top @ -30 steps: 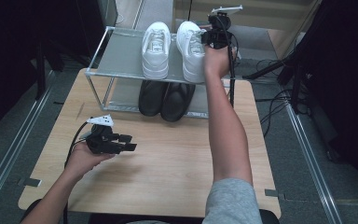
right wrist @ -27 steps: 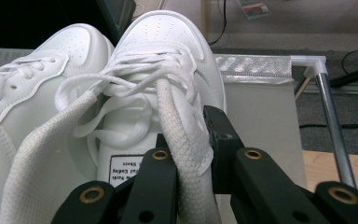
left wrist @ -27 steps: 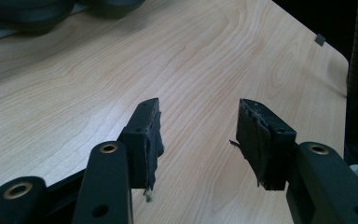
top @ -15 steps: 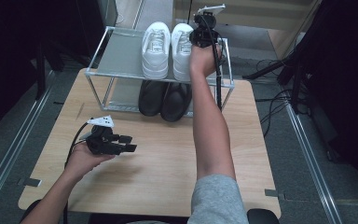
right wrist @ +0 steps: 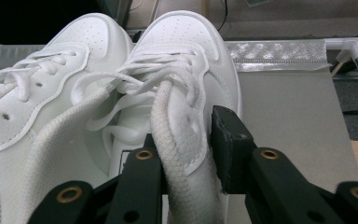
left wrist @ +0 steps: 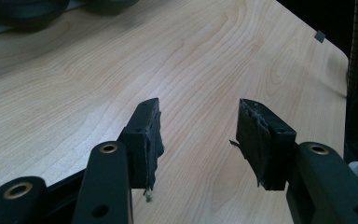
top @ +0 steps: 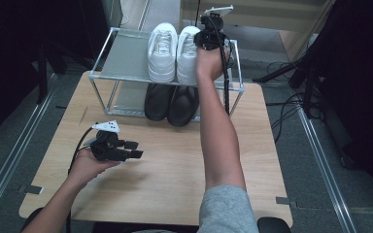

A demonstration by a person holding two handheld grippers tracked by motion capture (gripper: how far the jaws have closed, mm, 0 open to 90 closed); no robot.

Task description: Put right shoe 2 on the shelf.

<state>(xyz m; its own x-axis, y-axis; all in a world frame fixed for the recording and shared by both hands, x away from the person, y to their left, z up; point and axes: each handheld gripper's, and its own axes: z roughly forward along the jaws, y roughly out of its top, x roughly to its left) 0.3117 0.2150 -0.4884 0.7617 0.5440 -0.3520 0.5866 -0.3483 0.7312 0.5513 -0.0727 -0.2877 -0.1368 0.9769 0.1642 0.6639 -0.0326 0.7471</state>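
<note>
right gripper (right wrist: 186, 140) – jaws just opening, collar of right white sneaker (right wrist: 177, 70) between them, grip loosening | sneaker on rack (top: 121, 58) top shelf beside its pair, toe pointing away | left gripper (left wrist: 198, 135) – half open, empty, over table (left wrist: 74, 93)

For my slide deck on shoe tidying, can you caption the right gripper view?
Right gripper, jaws just opening, straddles the collar of a white sneaker beside its mate on the rack shelf.
</note>
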